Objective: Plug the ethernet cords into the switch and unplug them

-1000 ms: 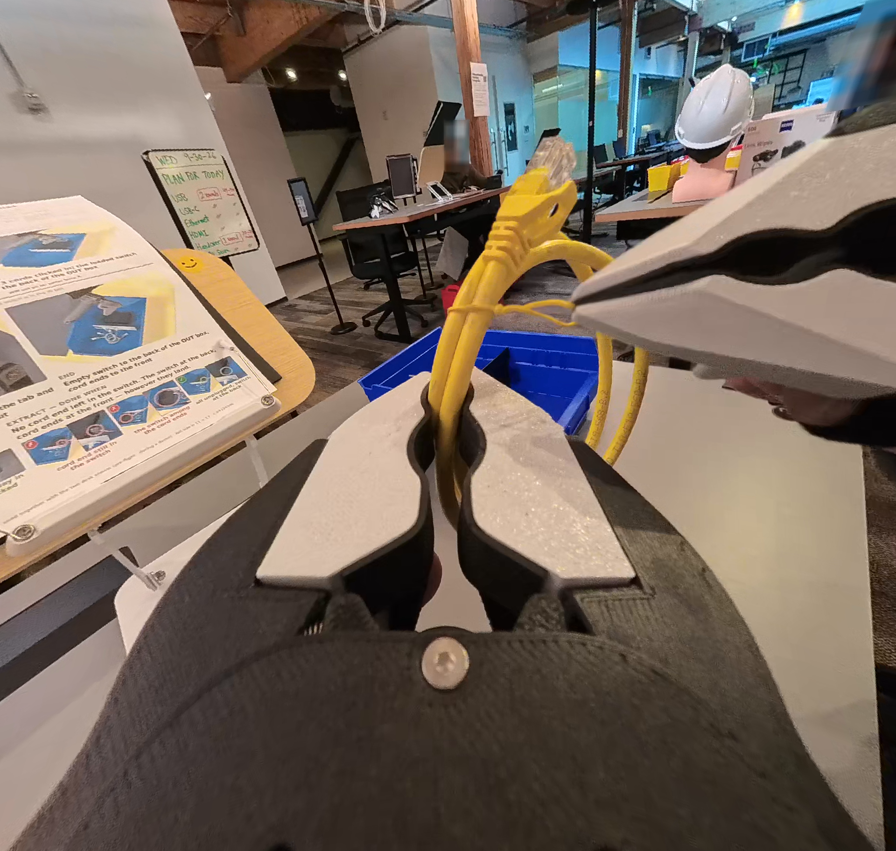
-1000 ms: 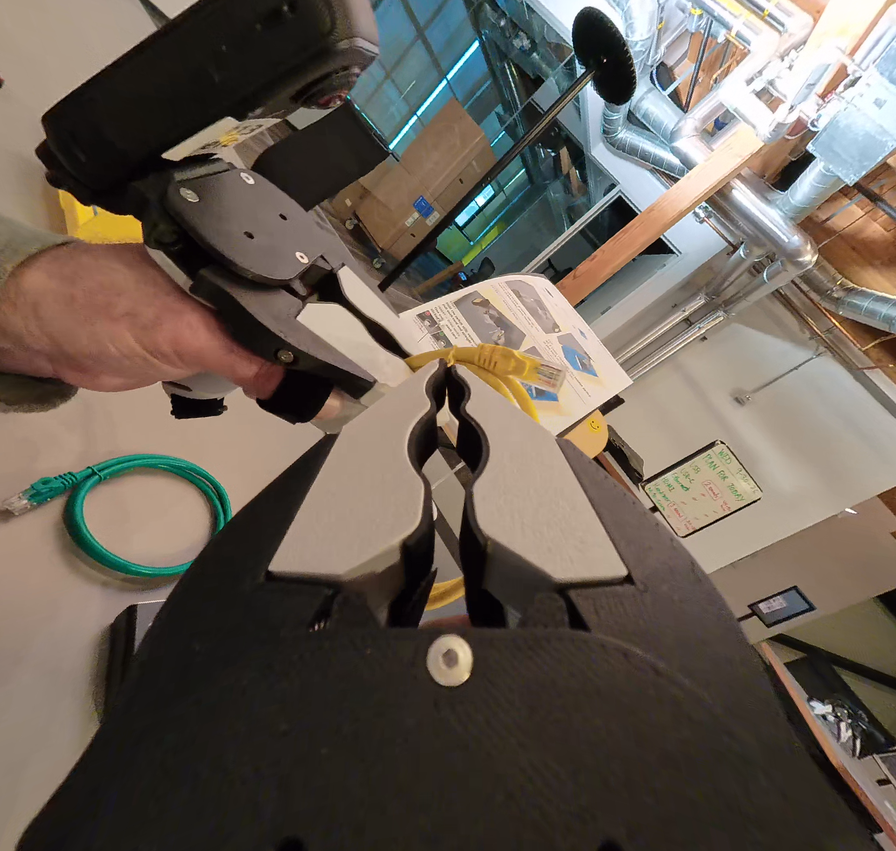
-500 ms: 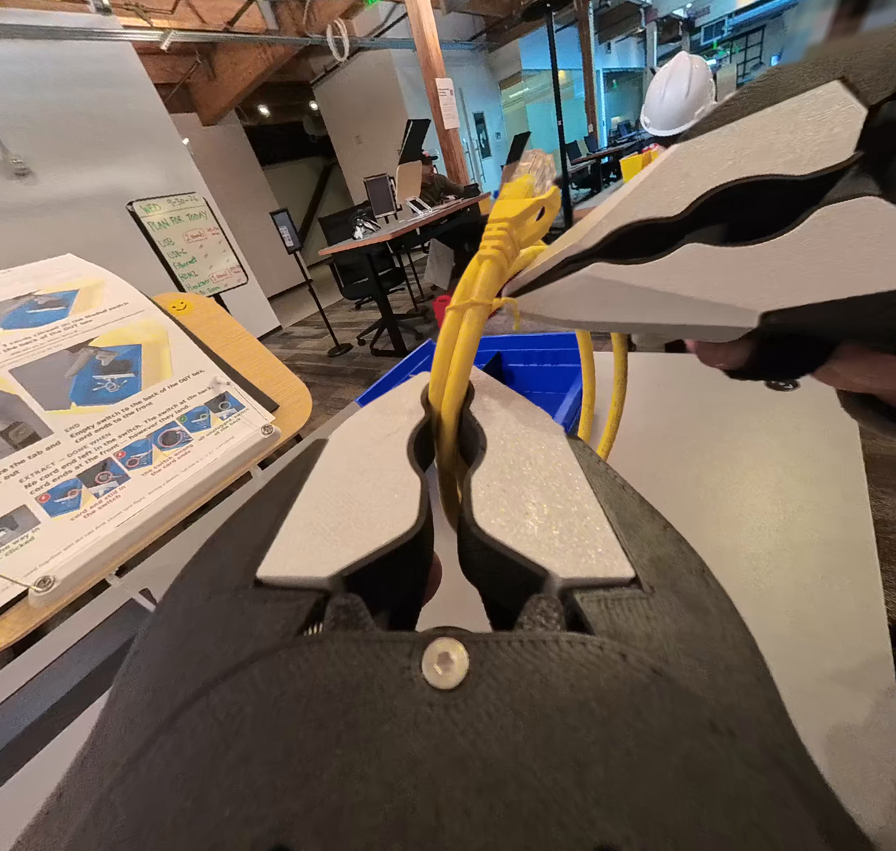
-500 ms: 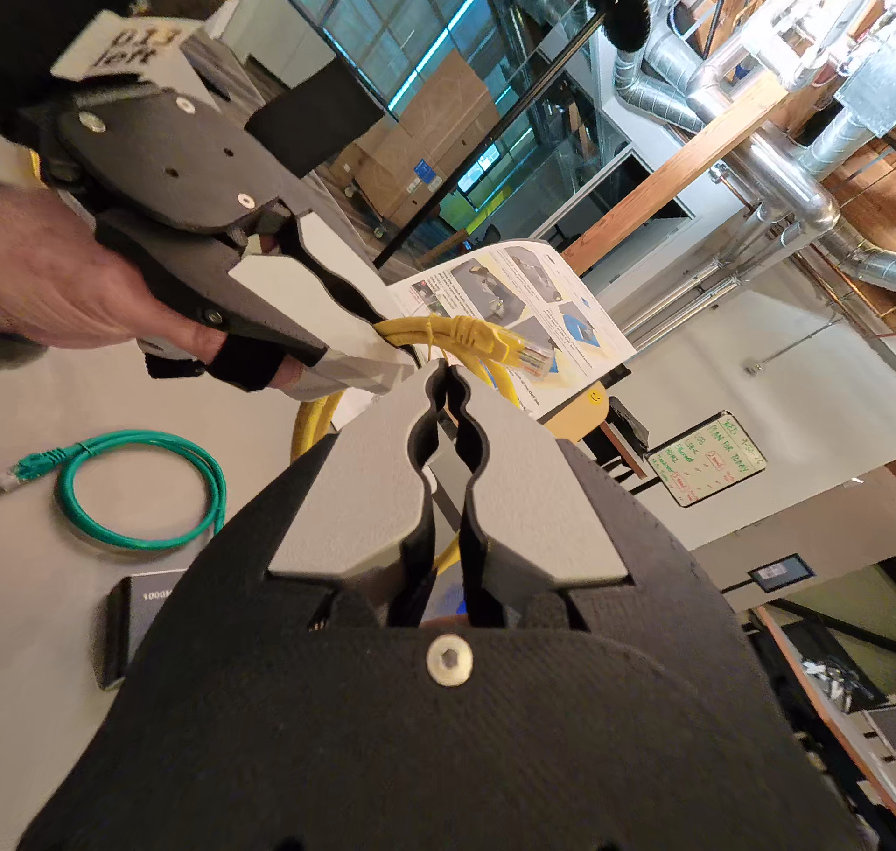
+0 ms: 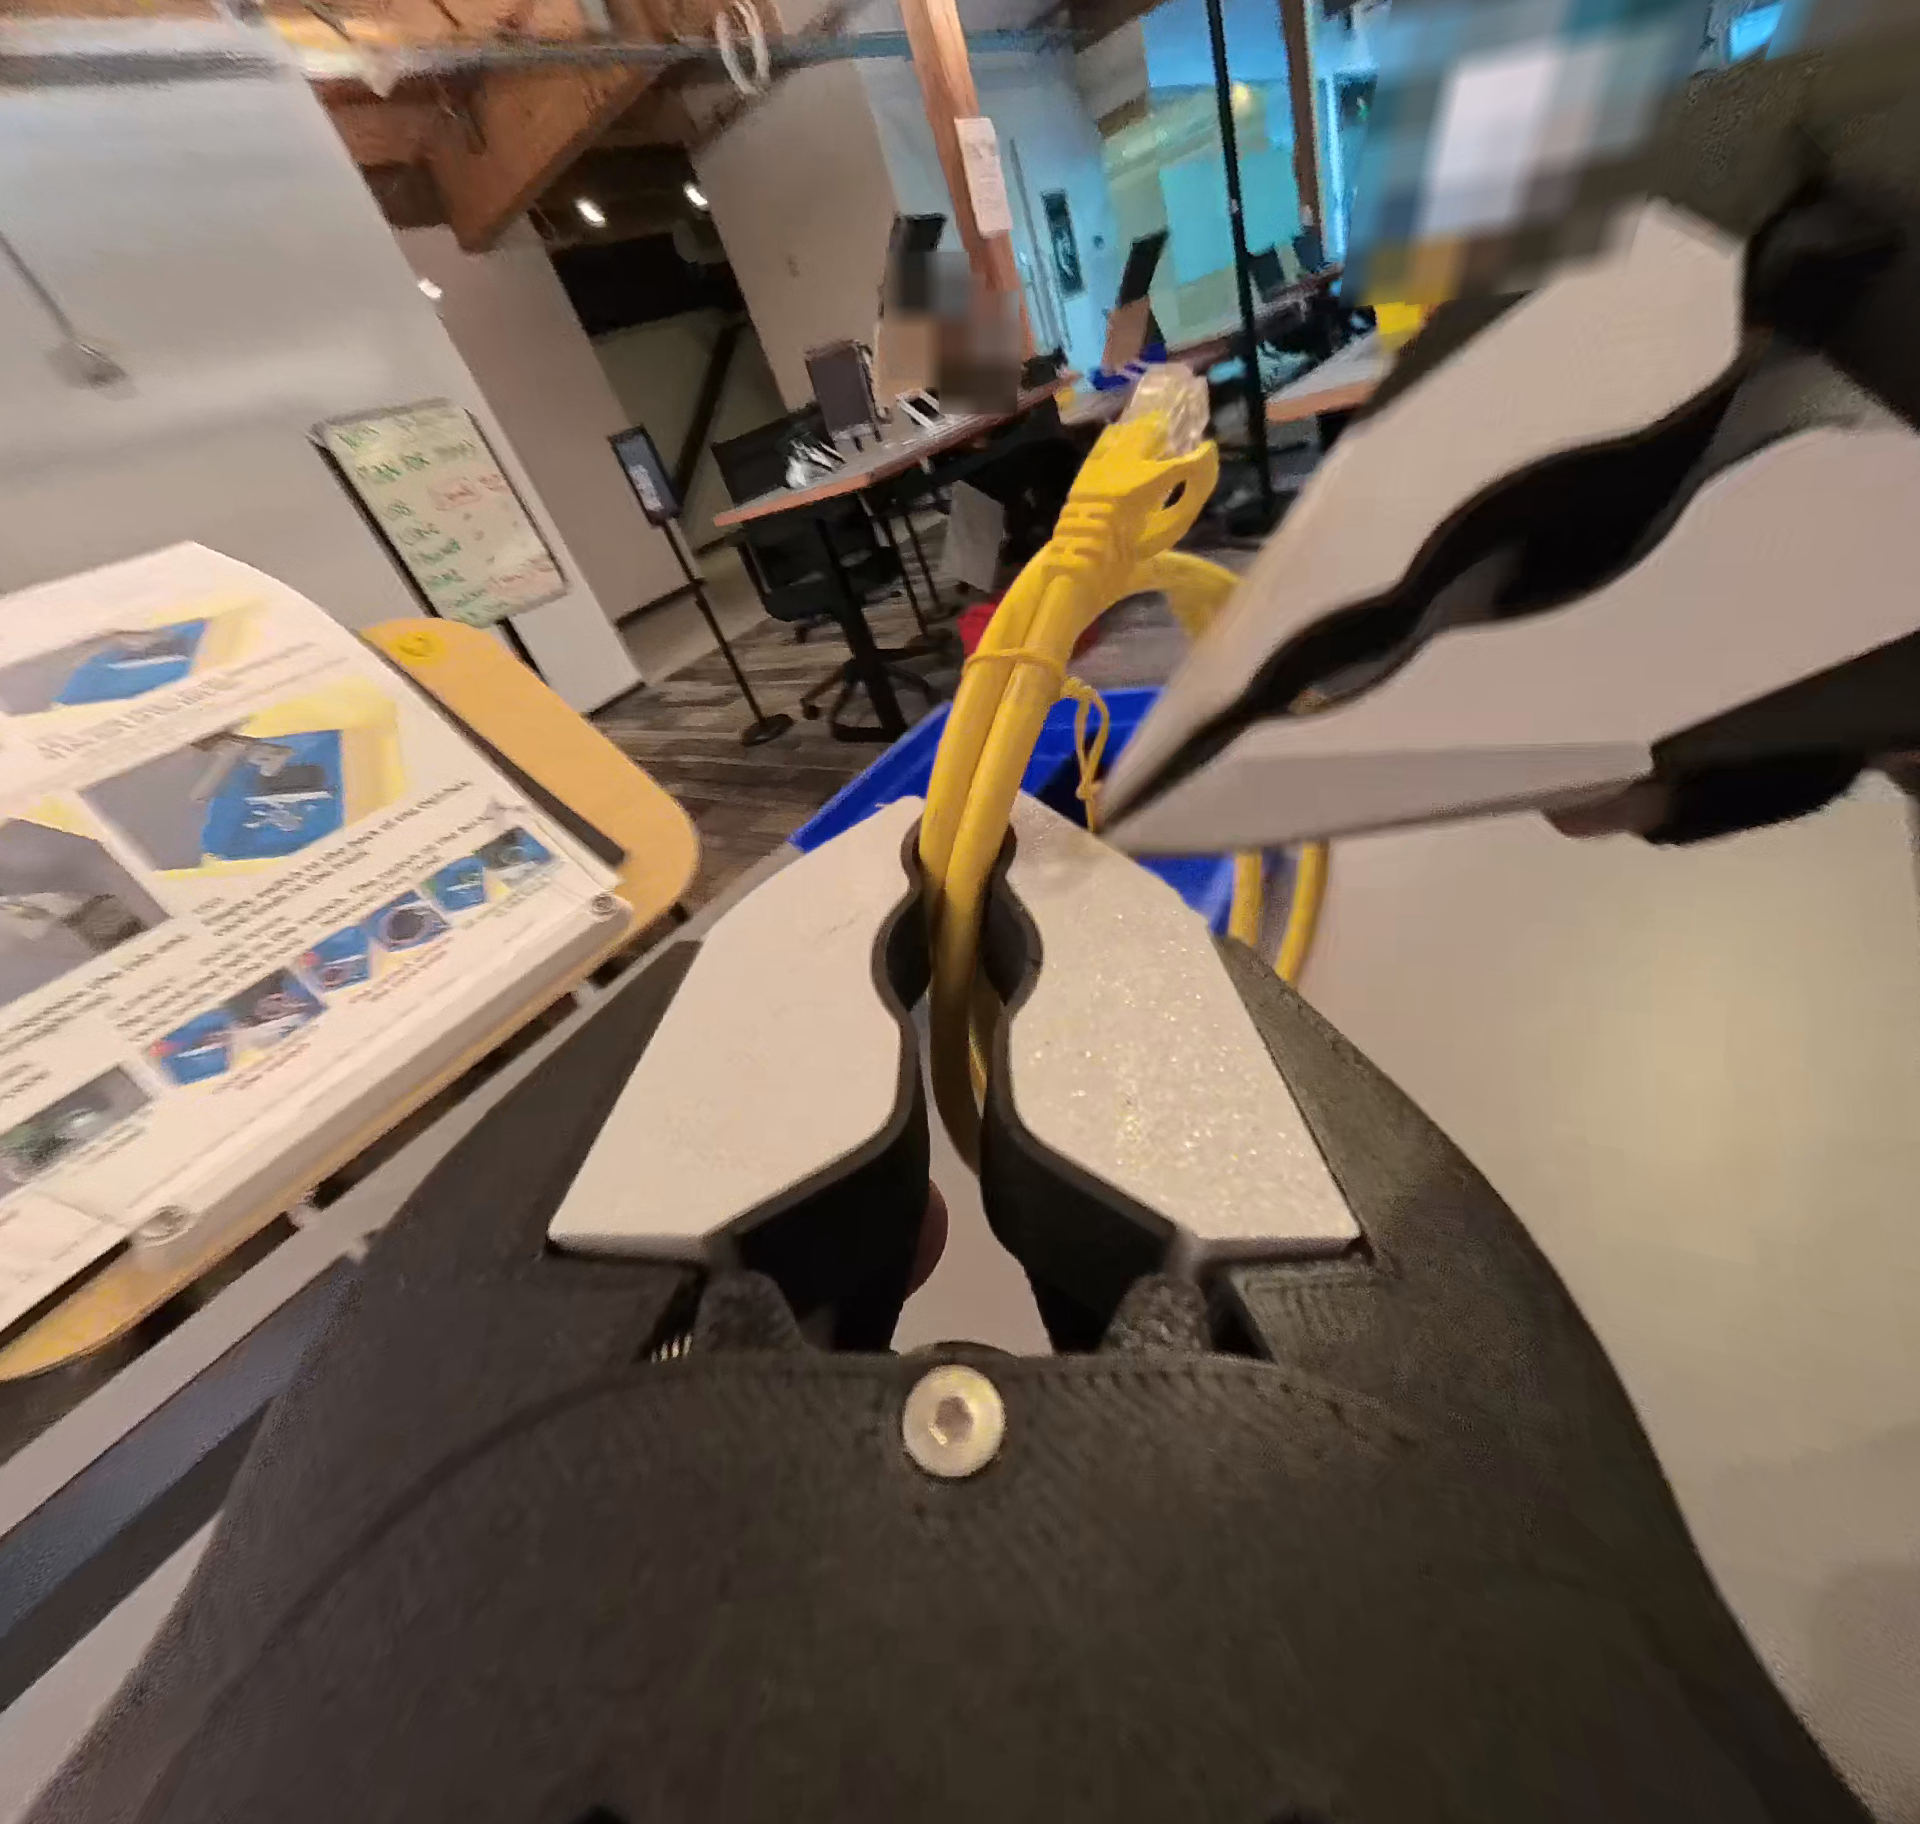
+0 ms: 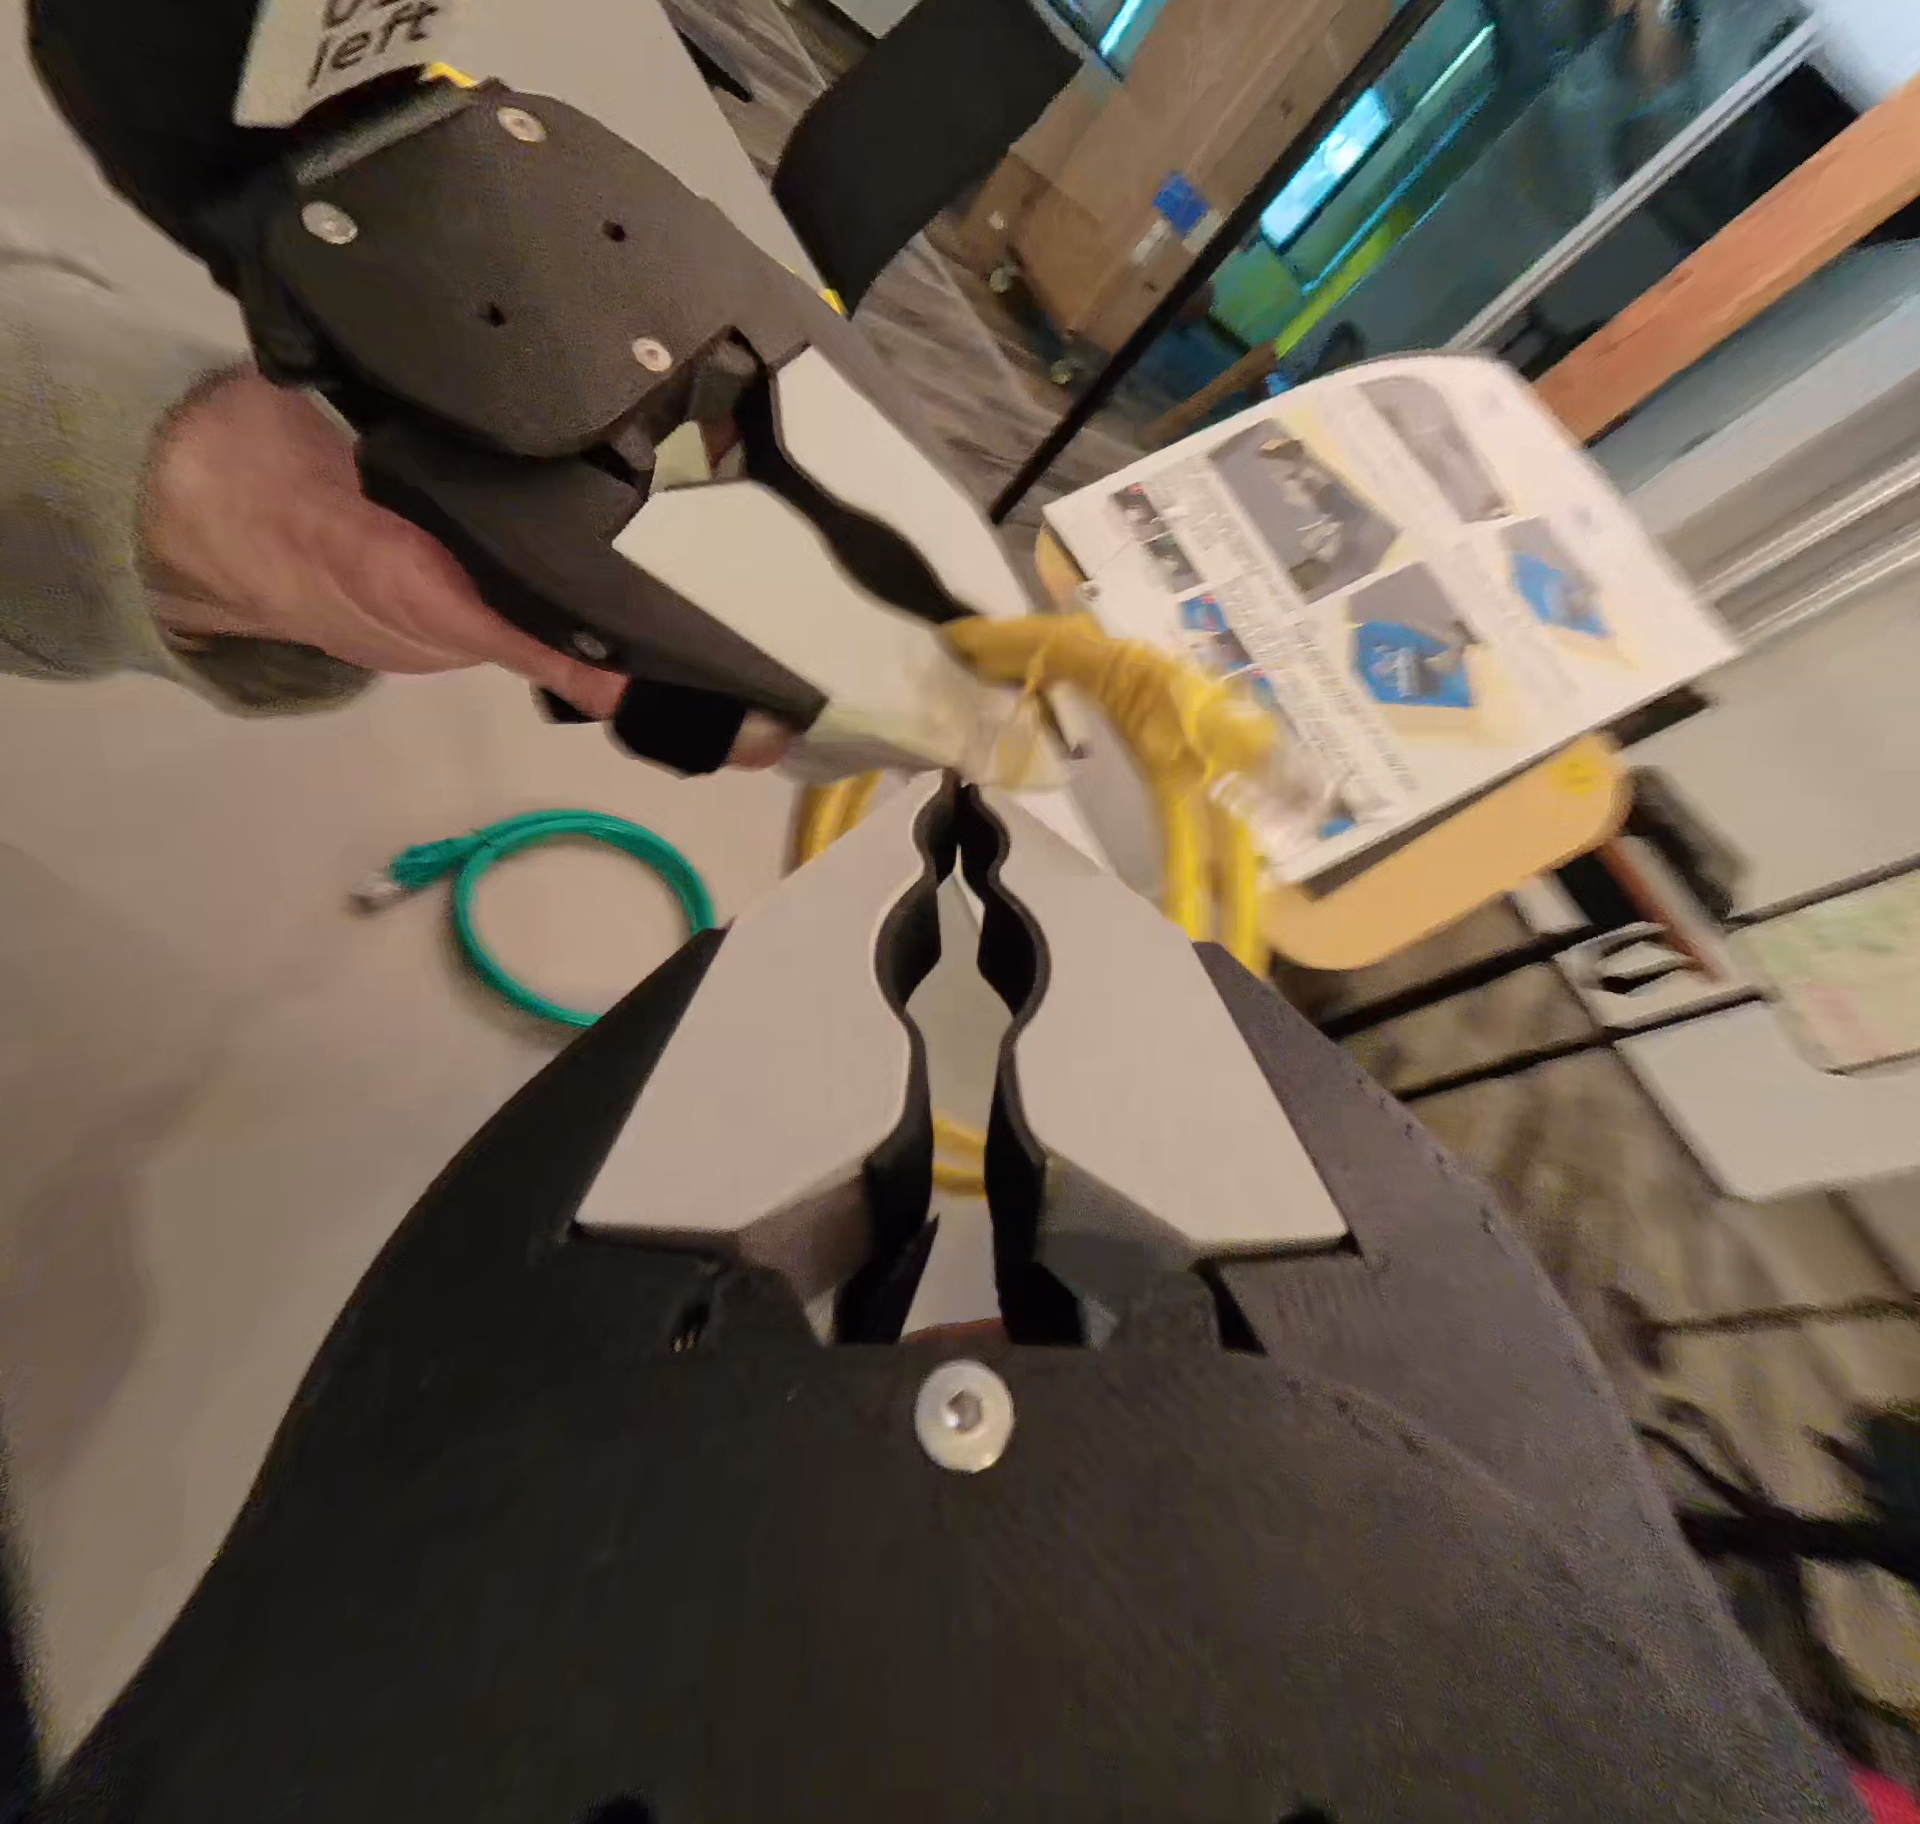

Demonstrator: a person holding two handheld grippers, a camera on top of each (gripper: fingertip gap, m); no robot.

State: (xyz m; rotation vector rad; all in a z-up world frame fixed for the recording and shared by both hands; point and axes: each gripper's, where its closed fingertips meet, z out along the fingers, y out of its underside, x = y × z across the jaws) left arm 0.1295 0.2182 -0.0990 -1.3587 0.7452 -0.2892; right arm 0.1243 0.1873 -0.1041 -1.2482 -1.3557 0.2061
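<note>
My left gripper (image 5: 961, 844) is clamped on the coiled yellow ethernet cord (image 5: 997, 735), plug (image 5: 1164, 418) poking out ahead, and my right gripper (image 6: 956, 798), pinched nearly closed on nothing, noses at its twist tie (image 5: 1086, 735), so a clumsy tug could yank the cord loose.

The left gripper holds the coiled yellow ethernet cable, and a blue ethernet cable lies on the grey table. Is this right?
Not quite: the cable lying on the grey table is green, not blue, as the right wrist view shows. The left gripper does hold the coiled yellow ethernet cable.
</note>
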